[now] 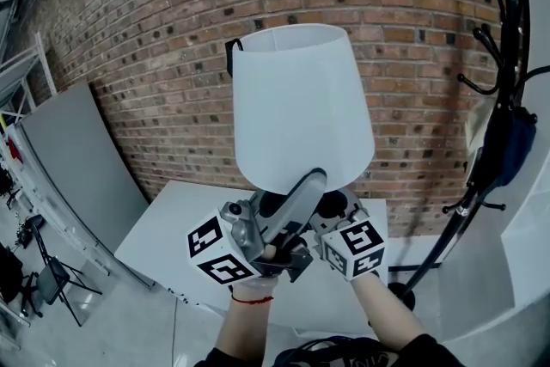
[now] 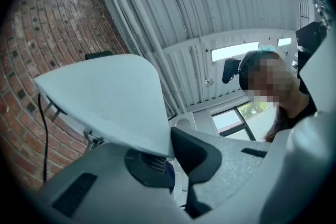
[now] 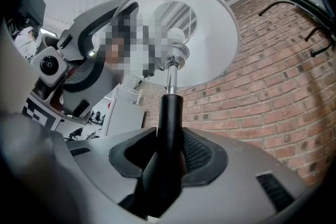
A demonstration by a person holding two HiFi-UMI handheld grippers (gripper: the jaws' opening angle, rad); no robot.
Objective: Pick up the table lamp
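Note:
The table lamp's white shade (image 1: 301,99) fills the middle of the head view, in front of the brick wall. Both grippers sit just beneath it. My right gripper (image 3: 168,150) is shut on the lamp's black stem (image 3: 169,113), which rises to the bulb socket inside the shade (image 3: 205,29). My left gripper (image 2: 169,157) is shut on the shade's lower rim (image 2: 110,102), with the thin edge caught between its pads. In the head view the left gripper (image 1: 302,189) reaches up to the shade's bottom and the right gripper (image 1: 337,209) is beside it. The lamp's base is hidden behind the grippers.
A white table (image 1: 176,223) stands below against the brick wall (image 1: 163,30). A black coat stand (image 1: 507,64) with a dark bag rises at the right. A grey panel (image 1: 77,168) leans at the left, and a small folding stand (image 1: 53,281) is on the floor.

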